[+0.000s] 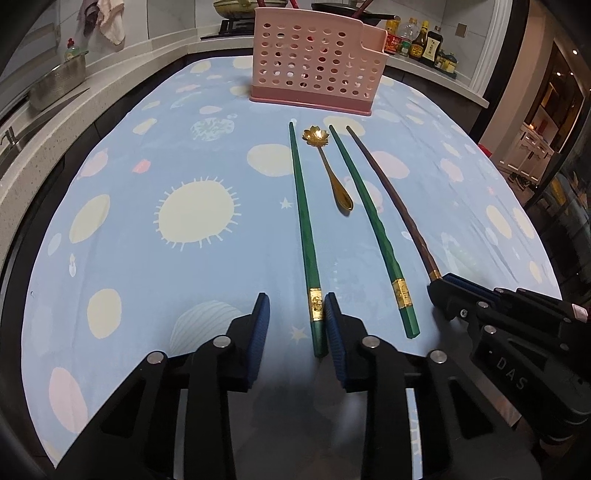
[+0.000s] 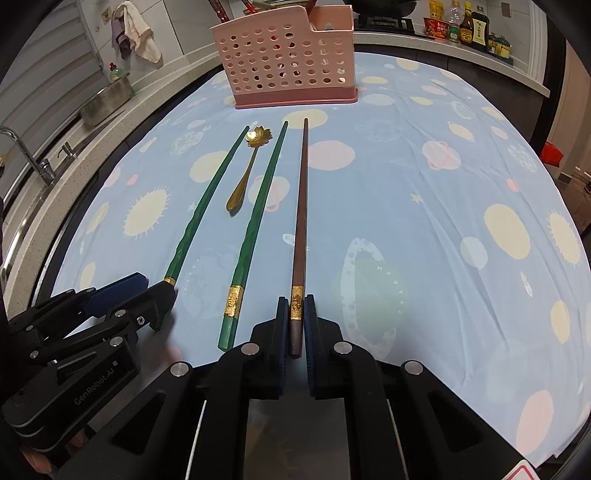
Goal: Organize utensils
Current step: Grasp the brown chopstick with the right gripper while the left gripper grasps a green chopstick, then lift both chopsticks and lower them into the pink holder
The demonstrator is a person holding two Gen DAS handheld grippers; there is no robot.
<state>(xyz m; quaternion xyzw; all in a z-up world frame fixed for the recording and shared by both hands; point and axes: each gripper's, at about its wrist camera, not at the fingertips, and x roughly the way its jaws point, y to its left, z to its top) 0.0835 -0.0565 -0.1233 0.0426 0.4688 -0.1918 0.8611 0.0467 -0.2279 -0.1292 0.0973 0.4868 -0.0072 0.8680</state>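
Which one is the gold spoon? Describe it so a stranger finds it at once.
Start at the pink perforated holder standing at the far end of the blue patterned tablecloth. In front of it lie three long chopsticks; the gold spoon lies between the two green chopsticks. It alone is short, metallic gold, with a flower-shaped bowl pointing toward the holder.

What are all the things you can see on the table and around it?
Green chopsticks: two, green with gold bands, on the cloth.
Brown chopstick: one, brown, rightmost.
Spoon: one, gold, between the green chopsticks.
Basket: one, pink, far end of the cloth.
Cloth: one, blue, covering the table.
Bottles: several, on the counter.
Pot: one, steel, by the sink.
Left gripper: open around a green chopstick.
Right gripper: shut on the brown chopstick.
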